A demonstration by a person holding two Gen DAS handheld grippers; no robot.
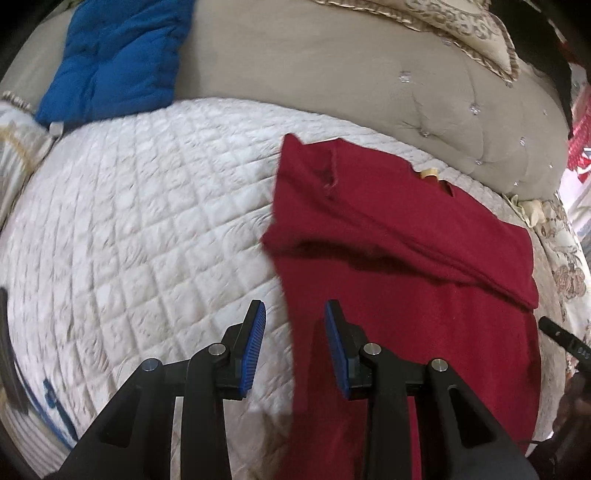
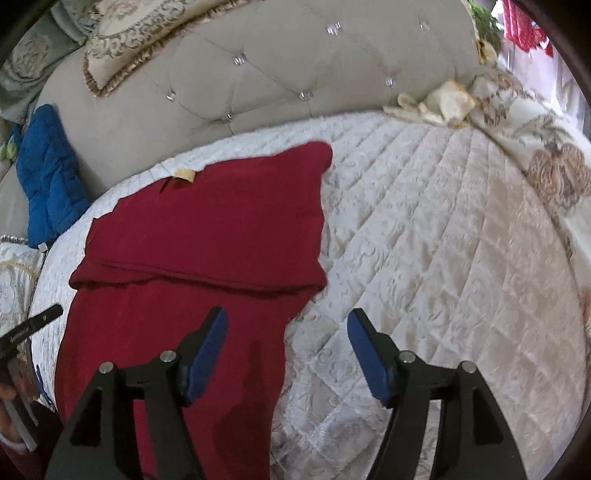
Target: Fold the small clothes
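A dark red garment (image 1: 406, 266) lies on the white quilted bed cover (image 1: 147, 221), its far part folded back over the near part, with a small tan label (image 1: 428, 172) at the far edge. My left gripper (image 1: 294, 314) is open and empty, straddling the garment's left edge just above it. In the right wrist view the garment (image 2: 207, 236) lies left of centre with the label (image 2: 184, 173) showing. My right gripper (image 2: 287, 321) is open and empty above the garment's right edge, its left finger (image 2: 207, 350) over the cloth, its right one over the cover (image 2: 443, 258).
A beige tufted headboard (image 2: 277, 74) runs along the back. A blue padded cushion (image 1: 118, 55) leans at the back left. Patterned pillows (image 1: 461, 33) lie at the back, floral bedding (image 2: 535, 166) on the right. The other gripper's black tip (image 1: 557, 332) shows at the right.
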